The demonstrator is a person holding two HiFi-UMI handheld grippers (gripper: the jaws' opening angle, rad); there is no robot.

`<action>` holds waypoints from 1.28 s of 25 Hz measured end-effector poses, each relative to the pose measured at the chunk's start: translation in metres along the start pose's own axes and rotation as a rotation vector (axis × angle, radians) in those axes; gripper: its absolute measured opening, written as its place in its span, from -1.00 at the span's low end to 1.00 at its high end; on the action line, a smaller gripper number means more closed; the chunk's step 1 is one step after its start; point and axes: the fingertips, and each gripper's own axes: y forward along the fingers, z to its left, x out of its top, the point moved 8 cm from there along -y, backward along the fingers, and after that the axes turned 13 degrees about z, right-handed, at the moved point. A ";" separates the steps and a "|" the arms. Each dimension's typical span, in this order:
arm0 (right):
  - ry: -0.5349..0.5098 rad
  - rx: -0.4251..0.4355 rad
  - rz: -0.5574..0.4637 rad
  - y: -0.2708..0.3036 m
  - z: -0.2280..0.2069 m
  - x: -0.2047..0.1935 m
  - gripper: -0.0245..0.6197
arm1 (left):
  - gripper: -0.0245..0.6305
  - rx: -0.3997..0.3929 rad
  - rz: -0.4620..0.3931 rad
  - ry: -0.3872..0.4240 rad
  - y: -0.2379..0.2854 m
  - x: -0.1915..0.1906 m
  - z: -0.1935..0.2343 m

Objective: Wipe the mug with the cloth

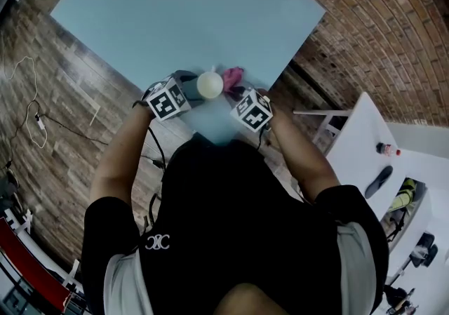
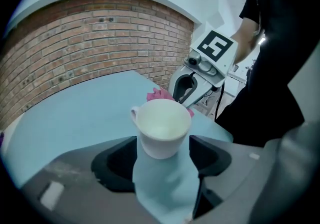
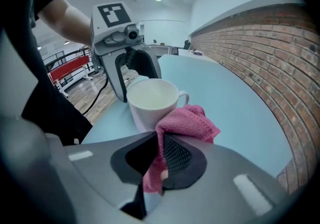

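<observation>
Two-handed setup: mug (image 1: 209,84) at tabletop (image 1: 175,19) near corner. Left fingers (image 2: 112,160) released, straddling mug, probably to steady it; right fingers (image 3: 177,155) clenched on cloth (image 3: 187,123), held against mug's side for wiping.

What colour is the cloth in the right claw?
Pink; the cloth shows best in the right gripper view, pinched in the right claw.

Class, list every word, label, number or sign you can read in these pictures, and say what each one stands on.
No words or numbers can be read.
Left gripper's marker cube and right gripper's marker cube: black-and-white square patterns, not text.
Shirt emblem: white symbol, no letters.
Bottle: label too small to read.
</observation>
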 end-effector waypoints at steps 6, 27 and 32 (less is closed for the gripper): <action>-0.061 -0.003 0.020 -0.003 -0.003 0.004 -0.81 | 0.07 0.003 -0.009 0.000 0.006 0.008 0.001; -0.198 0.098 0.026 -0.002 0.052 0.008 -0.81 | 0.06 0.033 -0.059 -0.095 0.008 0.010 -0.004; -0.145 0.089 0.036 -0.002 0.038 0.000 -0.81 | -0.09 0.040 -0.061 -0.106 0.008 0.005 -0.009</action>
